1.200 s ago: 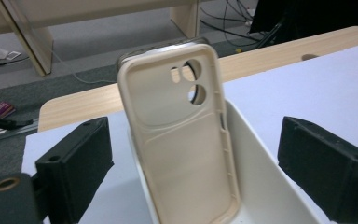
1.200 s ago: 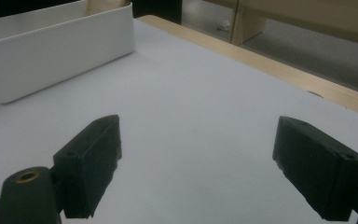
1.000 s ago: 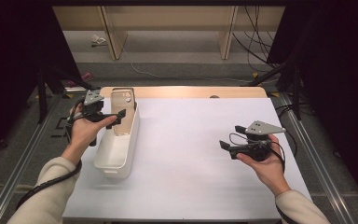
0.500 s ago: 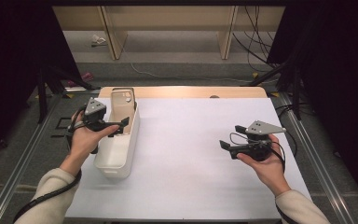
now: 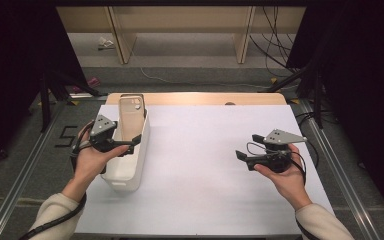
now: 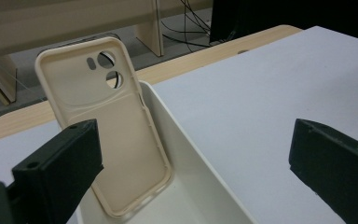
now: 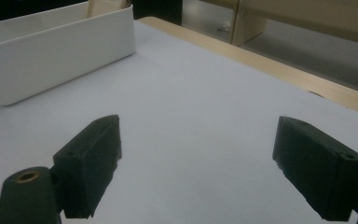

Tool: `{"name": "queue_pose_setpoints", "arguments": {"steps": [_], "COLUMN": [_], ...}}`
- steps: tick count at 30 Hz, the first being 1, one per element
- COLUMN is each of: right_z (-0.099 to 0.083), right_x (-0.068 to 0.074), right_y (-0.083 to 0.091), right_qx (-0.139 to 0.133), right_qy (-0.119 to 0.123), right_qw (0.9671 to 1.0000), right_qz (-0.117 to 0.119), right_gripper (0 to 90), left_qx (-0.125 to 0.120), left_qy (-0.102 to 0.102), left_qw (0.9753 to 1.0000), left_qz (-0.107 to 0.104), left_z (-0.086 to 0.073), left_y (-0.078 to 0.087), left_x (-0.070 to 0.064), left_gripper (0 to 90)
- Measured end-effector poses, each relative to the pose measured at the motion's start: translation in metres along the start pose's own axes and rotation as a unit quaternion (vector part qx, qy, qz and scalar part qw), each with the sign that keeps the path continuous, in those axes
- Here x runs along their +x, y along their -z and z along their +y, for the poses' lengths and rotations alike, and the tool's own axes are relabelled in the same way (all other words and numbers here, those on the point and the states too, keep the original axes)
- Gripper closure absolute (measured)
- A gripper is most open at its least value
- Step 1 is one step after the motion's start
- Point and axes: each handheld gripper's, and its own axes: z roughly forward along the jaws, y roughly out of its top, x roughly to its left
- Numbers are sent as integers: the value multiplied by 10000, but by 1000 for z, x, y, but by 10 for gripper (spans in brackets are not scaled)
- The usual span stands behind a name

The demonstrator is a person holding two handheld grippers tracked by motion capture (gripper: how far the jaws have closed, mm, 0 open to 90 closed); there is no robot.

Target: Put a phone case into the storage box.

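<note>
A long white bin (image 5: 138, 165) stands on the left part of the table. A beige phone case (image 5: 131, 114) leans upright against the bin's far end, its inner side and camera cutouts facing me. My left gripper (image 5: 134, 144) hovers over the bin's middle, open and holding nothing. In the left gripper view the phone case (image 6: 107, 126) sits ahead and to the left, between the wide-apart jaws of the left gripper (image 6: 200, 156), above the bin wall (image 6: 200, 182). My right gripper (image 5: 246, 146) is held above the table's right side, open and empty. The right gripper view shows that right gripper (image 7: 207, 158) above bare table.
The white table top (image 5: 205, 170) has a wooden strip (image 5: 205, 98) along its far edge. Seen from the right gripper, the bin (image 7: 60, 56) lies well ahead at the left. Shelving legs and cables (image 5: 275, 35) stand on the floor beyond the table.
My left gripper has drawn back along the bin toward the near side, away from the phone case. The right gripper has stayed where it was.
</note>
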Motion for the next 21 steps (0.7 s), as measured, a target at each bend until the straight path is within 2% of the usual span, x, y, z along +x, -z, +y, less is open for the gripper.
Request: {"name": "queue_pose_setpoints", "arguments": {"steps": [8,21], "right_z": [0,0], "right_x": [0,1], "right_y": [0,0], "right_qx": [-16,-8], "right_qy": [1,16], "right_qw": [10000,10000], "right_qz": [1,7], "right_gripper": [162,162], "left_qx": [-8,-42], "left_qy": [29,-133], "left_qw": [9999,9995], "left_qz": [-153,-297], "left_z": [-7,-15], "left_y": [6,17], "left_x": [-8,-24], "left_gripper": [21,22]}}
